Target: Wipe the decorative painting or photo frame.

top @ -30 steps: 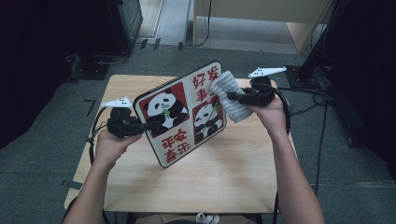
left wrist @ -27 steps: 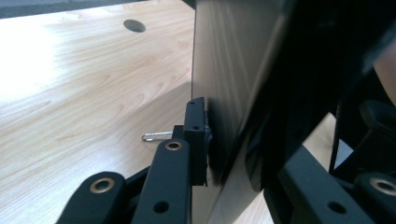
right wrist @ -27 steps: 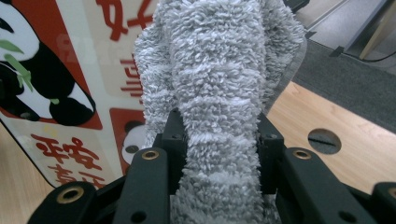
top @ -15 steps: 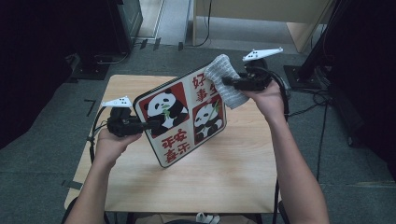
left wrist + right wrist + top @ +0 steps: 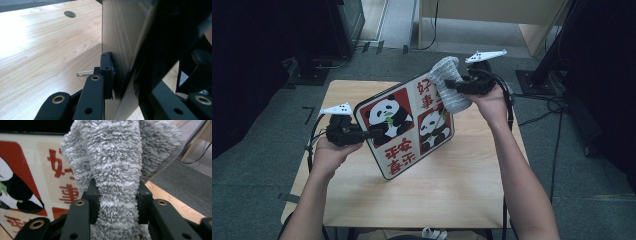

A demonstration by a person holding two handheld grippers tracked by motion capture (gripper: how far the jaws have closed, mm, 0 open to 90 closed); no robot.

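Observation:
A square board (image 5: 404, 125) printed with two pandas and red characters stands tilted on its lower corner on the wooden table (image 5: 452, 190). My left gripper (image 5: 368, 134) is shut on the board's left edge; in the left gripper view its pads (image 5: 107, 72) clamp the board's pale back (image 5: 120, 37). My right gripper (image 5: 453, 86) is shut on a fluffy grey cloth (image 5: 456, 100), which lies against the board's top right corner. Its jaws have just been closing tighter on the cloth (image 5: 117, 157), with the board's printed face (image 5: 32, 165) right behind it.
A small metal clip (image 5: 83, 73) lies on the table beside the left jaw, and a round cable hole (image 5: 70, 14) sits farther off. Cables (image 5: 552, 105) trail on the grey floor to the right. A dark cabinet (image 5: 347, 20) stands beyond the table.
My right gripper has carried the cloth up and back along the board's face to its top right corner. The left gripper and the board have stayed in place.

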